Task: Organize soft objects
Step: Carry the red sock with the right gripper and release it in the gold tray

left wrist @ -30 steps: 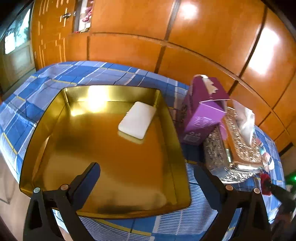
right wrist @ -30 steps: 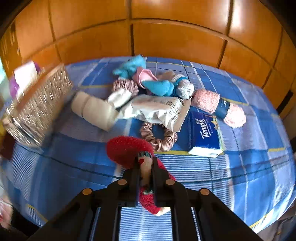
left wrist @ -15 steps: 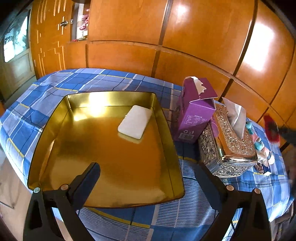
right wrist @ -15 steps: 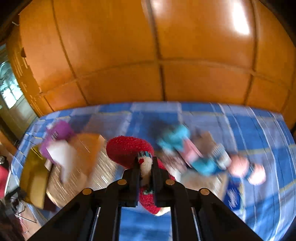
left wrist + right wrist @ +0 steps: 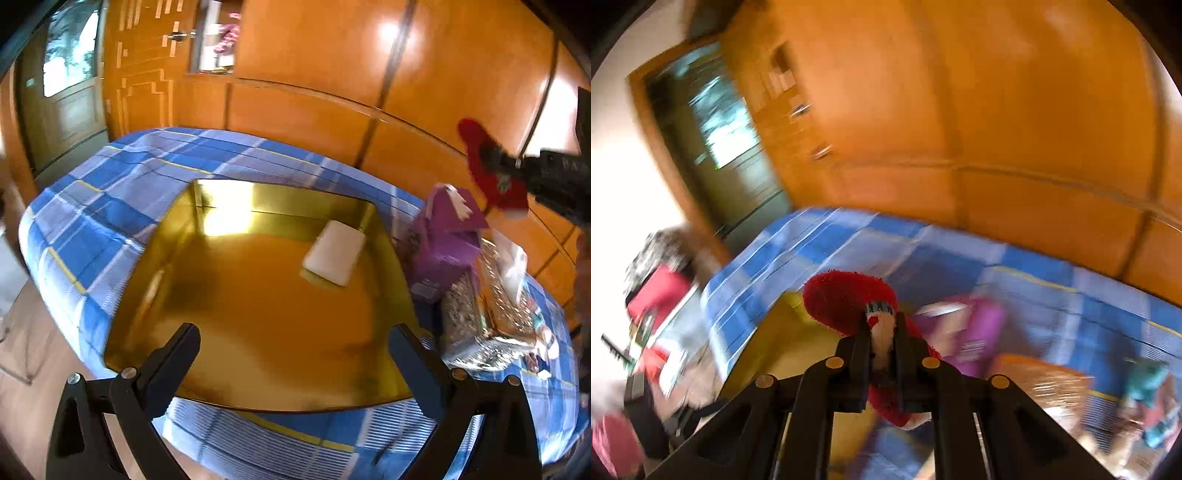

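Note:
My right gripper (image 5: 882,332) is shut on a fuzzy red sock (image 5: 846,301) with a white and teal cuff, carried in the air. In the left wrist view the red sock (image 5: 491,173) hangs at the upper right, above the purple box (image 5: 447,236). A shiny gold tray (image 5: 155,258) lies on the blue checked cloth, with a white pad (image 5: 334,252) inside near its far right corner. My left gripper (image 5: 295,350) hovers open over the tray's near edge, nothing between its fingers. The gold tray (image 5: 783,347) shows blurred below the sock.
A silver patterned tissue box (image 5: 484,314) stands right of the purple box. More soft items (image 5: 1152,406) lie blurred at the far right of the cloth. Wooden wall panels run behind the table; a door (image 5: 70,96) is at the left.
My right gripper swung left and upward with the red sock, from over the pile of soft items to above the purple box. The left gripper shifted a little, the tray sliding right in its view.

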